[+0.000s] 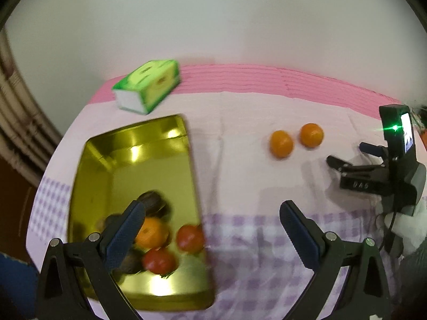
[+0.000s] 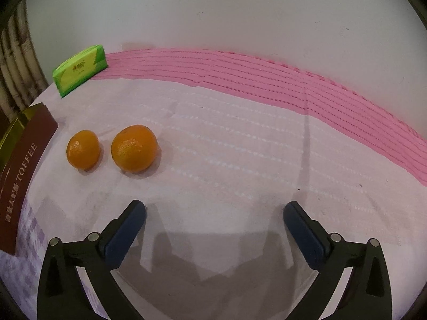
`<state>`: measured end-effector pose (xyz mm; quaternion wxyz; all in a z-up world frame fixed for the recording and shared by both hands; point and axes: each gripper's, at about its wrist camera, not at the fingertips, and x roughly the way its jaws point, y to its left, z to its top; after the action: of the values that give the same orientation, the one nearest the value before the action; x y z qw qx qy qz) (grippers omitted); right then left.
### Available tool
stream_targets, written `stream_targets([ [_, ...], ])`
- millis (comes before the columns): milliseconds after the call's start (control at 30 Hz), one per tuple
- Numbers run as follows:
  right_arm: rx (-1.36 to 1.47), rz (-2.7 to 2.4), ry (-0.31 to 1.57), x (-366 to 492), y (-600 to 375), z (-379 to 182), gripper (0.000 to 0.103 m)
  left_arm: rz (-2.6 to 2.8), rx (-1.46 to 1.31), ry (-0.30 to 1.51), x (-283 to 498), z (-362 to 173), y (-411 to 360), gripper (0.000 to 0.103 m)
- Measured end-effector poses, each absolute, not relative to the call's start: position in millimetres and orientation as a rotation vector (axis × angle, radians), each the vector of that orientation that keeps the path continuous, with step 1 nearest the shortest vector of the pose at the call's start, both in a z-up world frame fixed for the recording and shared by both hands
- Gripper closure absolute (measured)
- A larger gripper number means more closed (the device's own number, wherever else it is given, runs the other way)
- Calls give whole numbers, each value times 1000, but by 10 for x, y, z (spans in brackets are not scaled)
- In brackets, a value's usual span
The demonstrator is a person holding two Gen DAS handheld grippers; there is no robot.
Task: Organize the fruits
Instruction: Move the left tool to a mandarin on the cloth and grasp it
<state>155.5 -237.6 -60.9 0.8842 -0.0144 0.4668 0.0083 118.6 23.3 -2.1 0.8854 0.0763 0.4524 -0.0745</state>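
My left fingers (image 1: 210, 229) are hanging released over the tin (image 1: 133, 160) near the counter's (image 2: 240, 160) left edge; my right fingers (image 2: 213, 226) are hanging released near two oranges (image 2: 133, 148) mid-counter.

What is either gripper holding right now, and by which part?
Nothing is held. The left gripper is open and empty beside the gold tin; the right gripper is open over the cloth, short of the two oranges.
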Motion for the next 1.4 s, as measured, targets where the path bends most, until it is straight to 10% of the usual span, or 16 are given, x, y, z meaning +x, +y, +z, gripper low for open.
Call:
stream_targets([
  [400,-31,18,964,1530,-2388,-612,0,-219,165,972,1580,-226,-258,3],
  [1400,-31,17,965,1536,-2389,-603,0,-316,115,1071,2205,-677,-672,56],
])
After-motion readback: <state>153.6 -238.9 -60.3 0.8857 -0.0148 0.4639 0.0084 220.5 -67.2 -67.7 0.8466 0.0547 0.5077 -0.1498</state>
